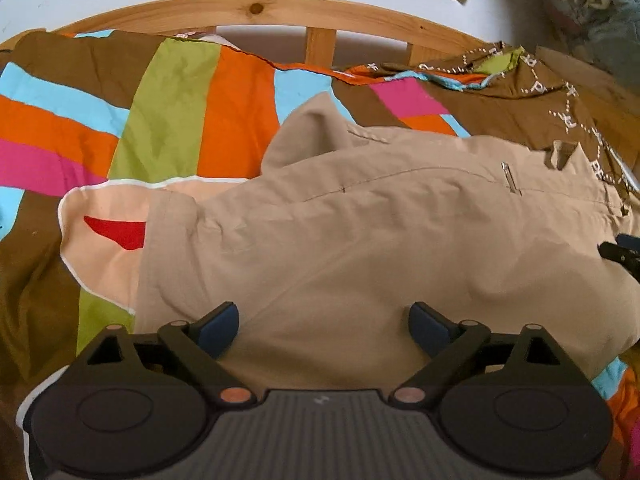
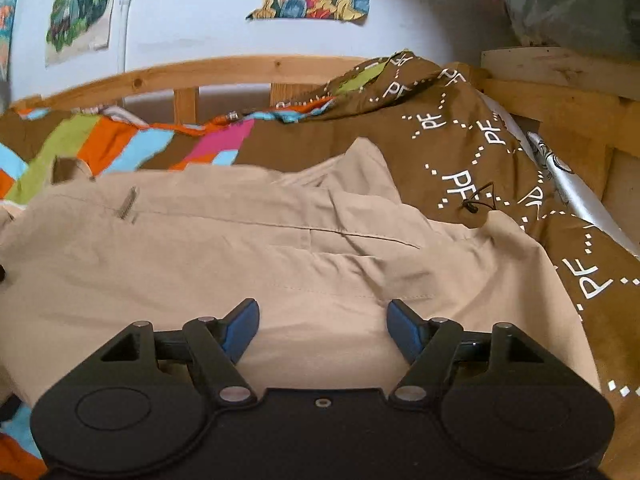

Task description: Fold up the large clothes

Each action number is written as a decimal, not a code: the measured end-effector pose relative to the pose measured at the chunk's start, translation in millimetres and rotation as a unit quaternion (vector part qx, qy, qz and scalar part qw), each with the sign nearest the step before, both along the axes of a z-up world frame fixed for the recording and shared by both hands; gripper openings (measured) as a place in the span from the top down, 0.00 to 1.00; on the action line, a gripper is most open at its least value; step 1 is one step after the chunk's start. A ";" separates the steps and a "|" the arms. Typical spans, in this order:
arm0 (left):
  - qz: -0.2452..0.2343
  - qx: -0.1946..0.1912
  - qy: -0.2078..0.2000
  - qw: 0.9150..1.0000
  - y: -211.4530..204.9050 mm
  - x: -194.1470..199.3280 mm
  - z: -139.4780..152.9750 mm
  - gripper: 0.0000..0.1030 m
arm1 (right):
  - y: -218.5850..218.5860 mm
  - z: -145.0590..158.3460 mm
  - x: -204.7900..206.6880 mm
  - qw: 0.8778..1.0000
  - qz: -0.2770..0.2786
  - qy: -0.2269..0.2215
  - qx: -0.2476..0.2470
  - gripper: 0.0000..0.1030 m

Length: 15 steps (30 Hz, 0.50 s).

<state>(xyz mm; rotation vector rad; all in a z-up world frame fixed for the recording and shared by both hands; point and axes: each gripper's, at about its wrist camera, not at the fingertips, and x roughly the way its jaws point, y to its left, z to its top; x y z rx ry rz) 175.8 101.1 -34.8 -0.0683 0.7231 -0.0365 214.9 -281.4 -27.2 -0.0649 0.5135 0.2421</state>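
Observation:
A large beige pair of trousers [image 1: 360, 232] lies spread across the bed, seams and a small metal zip pull showing. My left gripper [image 1: 324, 324] hovers open over its near edge, blue pads wide apart with only cloth beneath. In the right wrist view the same beige garment [image 2: 240, 256] fills the middle, rumpled toward the right. My right gripper [image 2: 323, 326] is open above it, nothing between its fingers. The right gripper's black tip [image 1: 622, 250] pokes in at the right edge of the left wrist view.
A bright striped patchwork duvet [image 1: 168, 120] covers the bed. A brown cover printed with white letters [image 2: 480, 152] is bunched at the right. A wooden bed rail [image 1: 256, 10] runs along the back before a white wall with pictures. Wooden boards [image 2: 560, 92] stand at right.

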 end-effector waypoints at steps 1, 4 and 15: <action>0.007 -0.003 0.000 1.000 0.3 -1.3 3.6 0.08 | -2.5 5.0 -4.6 1.000 -0.006 -0.001 0.005 0.31; 0.031 -0.035 -0.007 0.999 5.3 -15.7 18.9 0.05 | -8.9 28.2 -23.4 0.998 -0.045 -0.039 0.001 0.31; 0.032 -0.179 -0.022 0.983 -9.0 -76.1 21.5 0.01 | -29.8 10.2 -14.9 0.989 -0.144 0.002 -0.035 0.27</action>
